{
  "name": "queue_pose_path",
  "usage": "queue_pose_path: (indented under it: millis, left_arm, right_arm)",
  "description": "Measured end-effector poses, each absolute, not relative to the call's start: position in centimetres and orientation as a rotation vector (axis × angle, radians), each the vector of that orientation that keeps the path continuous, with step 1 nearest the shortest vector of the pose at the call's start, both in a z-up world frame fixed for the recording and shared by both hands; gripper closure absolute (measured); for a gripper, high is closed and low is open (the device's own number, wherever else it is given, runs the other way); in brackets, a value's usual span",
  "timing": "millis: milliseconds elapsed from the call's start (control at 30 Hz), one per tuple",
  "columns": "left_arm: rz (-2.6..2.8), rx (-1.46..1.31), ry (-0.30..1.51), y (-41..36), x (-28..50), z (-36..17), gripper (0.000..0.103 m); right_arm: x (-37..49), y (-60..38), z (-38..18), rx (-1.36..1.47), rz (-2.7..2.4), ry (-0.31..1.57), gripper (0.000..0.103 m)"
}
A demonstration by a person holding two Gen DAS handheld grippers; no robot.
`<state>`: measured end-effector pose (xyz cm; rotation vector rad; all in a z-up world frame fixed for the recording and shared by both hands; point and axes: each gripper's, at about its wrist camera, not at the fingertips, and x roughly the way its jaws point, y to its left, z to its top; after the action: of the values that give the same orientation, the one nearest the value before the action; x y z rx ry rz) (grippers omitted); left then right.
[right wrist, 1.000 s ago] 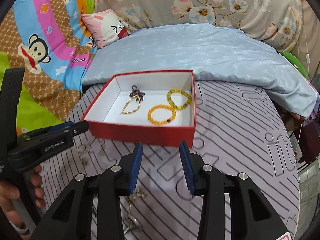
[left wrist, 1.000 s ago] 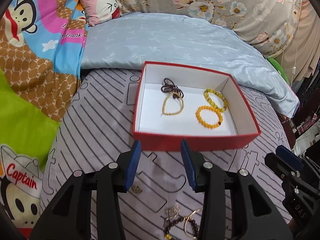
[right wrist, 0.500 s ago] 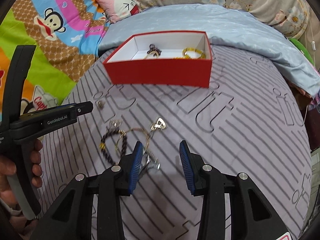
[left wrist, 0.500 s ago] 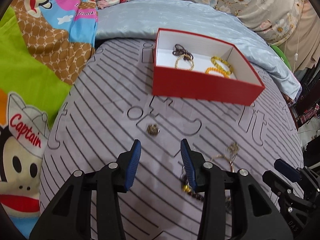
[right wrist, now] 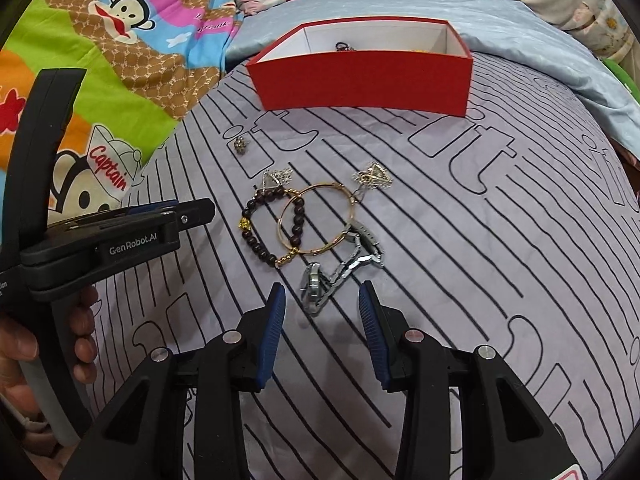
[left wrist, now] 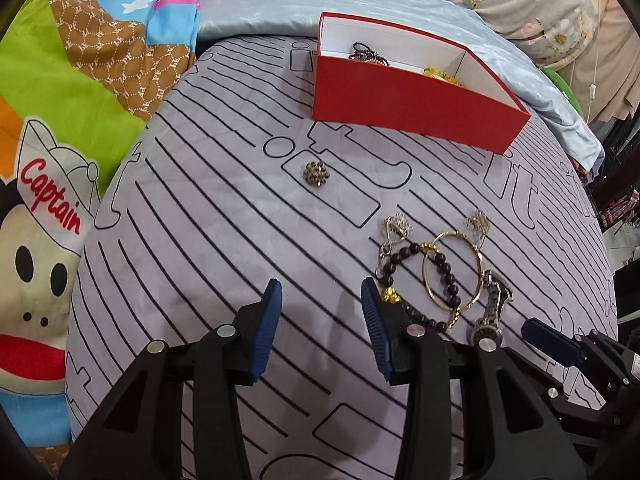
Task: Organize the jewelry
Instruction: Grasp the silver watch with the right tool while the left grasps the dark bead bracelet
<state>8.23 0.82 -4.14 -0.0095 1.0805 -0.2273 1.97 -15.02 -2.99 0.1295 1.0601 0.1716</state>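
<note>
left gripper [left wrist: 322,320]: jaws part open, empty
right gripper [right wrist: 322,312]: jaws part open, empty, watch [right wrist: 340,266] just ahead
risk: bangle [right wrist: 318,218] overlaps beads [right wrist: 272,226]; one may drag the other

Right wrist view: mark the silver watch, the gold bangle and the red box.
silver watch [right wrist: 316,286], right wrist view, on its case.
gold bangle [right wrist: 320,188], right wrist view, far rim.
red box [right wrist: 362,80], right wrist view, near wall.

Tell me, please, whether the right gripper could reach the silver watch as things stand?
Probably yes: the right gripper is open, the silver watch lies just ahead of its fingers, and nothing lies between them.
</note>
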Motion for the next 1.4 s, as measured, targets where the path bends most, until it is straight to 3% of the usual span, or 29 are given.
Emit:
queue_pose_path:
  millis: [333,467,1100,1233,1400]
  left_arm:
    - [-0.226,-0.011,1.100,1.2,7.7,-4.7,0.063]
    - [-0.231,-0.012,1.103,1.1,7.6,-4.7,0.063]
    - [-0.331,-0.031,1.125,-2.2,8.4,-5.2,0.064]
    - [-0.337,-0.022,1.120,-2.9,8.7,-5.5,0.070]
    - [-0.354,-0.021,1.118,-3.2,9.1,-5.6,0.087]
  right_arm:
    - [3.1,-14.3,-4.0,0.133,0.180,1.075,0.074]
    - [3.4,-14.6,-4.6,0.136,0.179,1.090,0.086]
    - [2.6,-16.9,-4.1,0.196,0.126,1.079,0.088]
    - [2.6,-17.3,-4.0,0.206,0.121,1.077,0.088]
    - [2.5,-17.5,-4.1,0.212,0.116,1.075,0.088]
